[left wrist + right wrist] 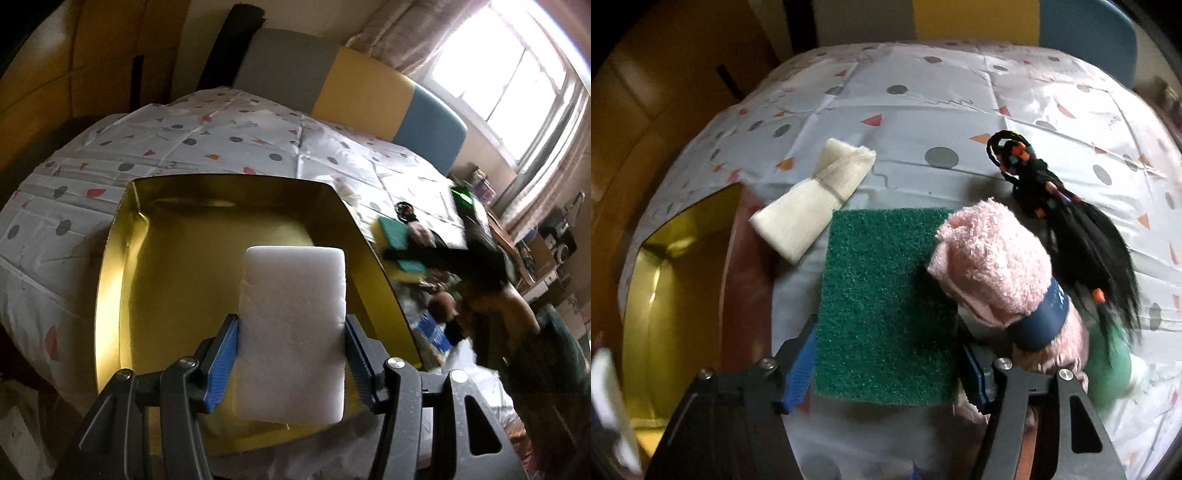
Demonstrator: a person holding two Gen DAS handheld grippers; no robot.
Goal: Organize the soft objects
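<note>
- White foam block [293, 332], held upright between the blue pads of the left gripper [291, 360], jaws closed against its two sides; hangs above the gold tray [122, 258].
- Green scouring sponge [886, 302], between the fingers of the right gripper [886, 373], jaws about half closed and touching its edges.
- Pink rolled towel [993, 266] with blue band, just beside the sponge.
- Black hairpiece [1067, 221] with beads, behind the towel.
- Cream gauze roll [812, 199], farther off on the patterned cloth [923, 96].
</note>
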